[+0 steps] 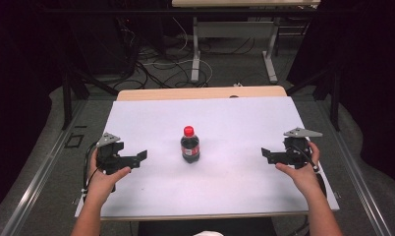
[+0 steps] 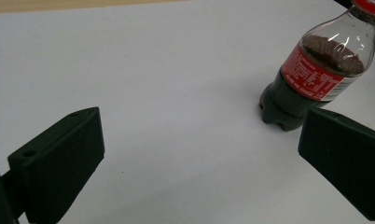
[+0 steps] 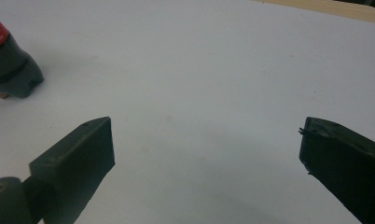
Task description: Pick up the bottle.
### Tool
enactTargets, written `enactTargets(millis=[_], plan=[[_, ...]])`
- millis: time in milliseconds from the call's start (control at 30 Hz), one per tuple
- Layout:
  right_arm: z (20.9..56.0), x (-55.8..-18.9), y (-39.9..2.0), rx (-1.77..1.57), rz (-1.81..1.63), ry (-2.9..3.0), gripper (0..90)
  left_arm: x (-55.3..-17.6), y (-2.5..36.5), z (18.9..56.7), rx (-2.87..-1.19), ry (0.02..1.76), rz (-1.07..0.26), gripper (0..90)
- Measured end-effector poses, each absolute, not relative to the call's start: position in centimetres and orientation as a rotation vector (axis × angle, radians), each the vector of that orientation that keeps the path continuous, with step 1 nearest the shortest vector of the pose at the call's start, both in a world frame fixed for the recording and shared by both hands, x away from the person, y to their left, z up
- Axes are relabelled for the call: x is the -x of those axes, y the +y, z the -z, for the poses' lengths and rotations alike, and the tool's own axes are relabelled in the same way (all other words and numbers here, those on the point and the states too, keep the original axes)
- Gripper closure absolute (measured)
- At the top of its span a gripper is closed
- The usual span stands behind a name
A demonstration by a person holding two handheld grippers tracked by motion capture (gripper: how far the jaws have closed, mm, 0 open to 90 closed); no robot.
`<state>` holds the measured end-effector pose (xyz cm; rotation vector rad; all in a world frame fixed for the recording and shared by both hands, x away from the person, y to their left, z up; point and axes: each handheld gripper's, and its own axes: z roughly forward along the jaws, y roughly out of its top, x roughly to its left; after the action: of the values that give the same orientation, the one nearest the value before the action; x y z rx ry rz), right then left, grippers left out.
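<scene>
Upright cola bottle (image 1: pixel 190 145) mid-surface, flanked by left claw (image 1: pixel 142 156) and right claw (image 1: pixel 266 155), both agape and empty; probably heavyish, slick, best gripped at labelled waist.

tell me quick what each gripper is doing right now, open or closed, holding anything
Left gripper: open, holding nothing, apart from the cola bottle.
Right gripper: open, holding nothing, bare white table between its fingers.

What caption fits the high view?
Two open grippers flank an upright cola bottle on a white table.
</scene>
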<state>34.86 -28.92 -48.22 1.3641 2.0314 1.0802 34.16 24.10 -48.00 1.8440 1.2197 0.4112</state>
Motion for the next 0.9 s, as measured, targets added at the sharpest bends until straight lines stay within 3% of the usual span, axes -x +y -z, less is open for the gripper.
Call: enactTargets(millis=[900], plan=[[48.6,-34.4,-25.9,-1.291,-1.147,2.124,0.0,-34.8,17.9,48.7,-1.93,1.091,-0.39,0.3]])
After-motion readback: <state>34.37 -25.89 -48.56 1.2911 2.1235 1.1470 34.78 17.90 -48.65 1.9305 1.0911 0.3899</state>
